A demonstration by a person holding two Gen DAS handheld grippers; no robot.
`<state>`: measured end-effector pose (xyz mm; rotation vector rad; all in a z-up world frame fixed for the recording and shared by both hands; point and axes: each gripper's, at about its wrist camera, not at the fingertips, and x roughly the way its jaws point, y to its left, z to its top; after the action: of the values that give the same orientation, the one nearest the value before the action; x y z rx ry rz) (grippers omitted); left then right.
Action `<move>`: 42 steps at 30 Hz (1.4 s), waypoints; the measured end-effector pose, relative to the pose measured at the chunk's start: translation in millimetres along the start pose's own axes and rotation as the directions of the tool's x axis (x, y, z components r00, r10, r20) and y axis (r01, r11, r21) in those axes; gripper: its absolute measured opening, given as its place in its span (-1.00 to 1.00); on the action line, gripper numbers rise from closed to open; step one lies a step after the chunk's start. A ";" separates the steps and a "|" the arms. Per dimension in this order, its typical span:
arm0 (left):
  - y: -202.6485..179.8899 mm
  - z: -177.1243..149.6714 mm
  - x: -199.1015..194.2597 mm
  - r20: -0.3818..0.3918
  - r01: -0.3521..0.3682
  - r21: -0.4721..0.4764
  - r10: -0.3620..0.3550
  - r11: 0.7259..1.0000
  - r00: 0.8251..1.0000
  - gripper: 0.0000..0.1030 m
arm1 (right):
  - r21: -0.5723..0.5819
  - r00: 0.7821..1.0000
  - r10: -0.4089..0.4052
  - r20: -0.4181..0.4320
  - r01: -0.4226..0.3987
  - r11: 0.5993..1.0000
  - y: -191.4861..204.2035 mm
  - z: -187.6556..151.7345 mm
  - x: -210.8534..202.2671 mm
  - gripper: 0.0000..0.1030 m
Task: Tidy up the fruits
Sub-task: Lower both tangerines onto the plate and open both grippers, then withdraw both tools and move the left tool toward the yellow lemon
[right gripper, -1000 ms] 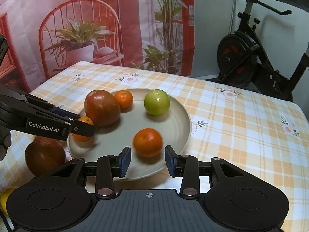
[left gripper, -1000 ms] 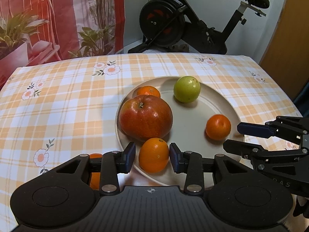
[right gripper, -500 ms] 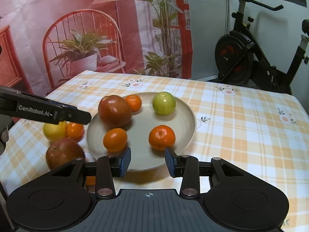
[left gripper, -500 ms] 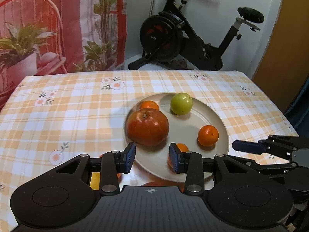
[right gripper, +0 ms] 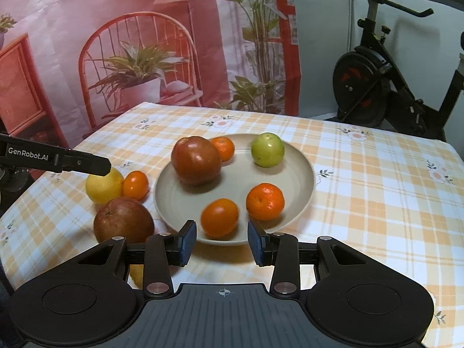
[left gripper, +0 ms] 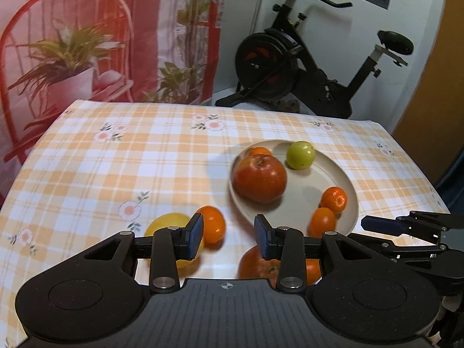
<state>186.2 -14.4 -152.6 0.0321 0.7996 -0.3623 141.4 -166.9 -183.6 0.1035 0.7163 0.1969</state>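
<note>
A beige plate [left gripper: 307, 187] holds a big red apple [left gripper: 259, 178], a green fruit [left gripper: 300, 155] and three mandarins, one of them at the near rim [left gripper: 322, 221]. On the cloth beside the plate lie a lemon [right gripper: 103, 185], a mandarin [right gripper: 135, 185] and a second red apple [right gripper: 123, 226]. My left gripper [left gripper: 227, 236] hovers open above this loose fruit, nothing between its pads. My right gripper [right gripper: 221, 242] stands open just short of the plate's near rim [right gripper: 304, 194], also empty. One left finger [right gripper: 81, 162] reaches in over the lemon.
The table has an orange checked cloth with flowers [left gripper: 139, 156]. An exercise bike [left gripper: 290, 63] stands behind the table, and a printed backdrop with a red chair [right gripper: 139, 58] hangs at the back left. Another orange fruit [left gripper: 313, 269] lies half hidden under my left gripper.
Both grippers drew back and up from the plate, the left one also swinging left. The mandarin seen between the left fingers now lies on the plate's near rim. Loose fruit came into view.
</note>
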 end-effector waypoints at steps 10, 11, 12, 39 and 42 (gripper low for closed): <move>14.2 -11.7 -5.9 -0.012 -0.013 -0.048 0.012 0.999 1.000 -0.21 | -0.020 1.000 0.027 -0.007 -0.027 0.999 10.8 0.8 1.6 -0.30; 14.7 -12.5 -5.7 -0.014 -0.011 -0.052 0.010 0.999 1.000 -0.21 | -0.022 1.000 0.030 -0.008 -0.030 0.999 11.7 0.6 1.8 -0.30; 15.2 -13.4 -5.5 -0.015 -0.009 -0.053 0.008 0.999 1.000 -0.21 | -0.023 0.999 0.033 -0.008 -0.033 0.999 12.6 0.4 1.9 -0.30; 12.0 -33.2 -20.1 -0.024 0.055 -0.072 -0.057 0.996 0.998 -0.21 | -0.095 0.996 0.089 -0.024 -0.091 0.991 43.8 -2.4 -4.4 -0.28; 9.0 -39.9 -26.9 -0.019 0.064 -0.069 -0.065 0.996 0.998 -0.21 | -0.102 0.995 0.096 -0.020 -0.097 0.990 47.6 -6.0 -10.1 -0.28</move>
<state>144.3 8.8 -162.5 -0.0540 0.8350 -0.3957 123.1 -122.5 -173.9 0.0388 0.7159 0.3270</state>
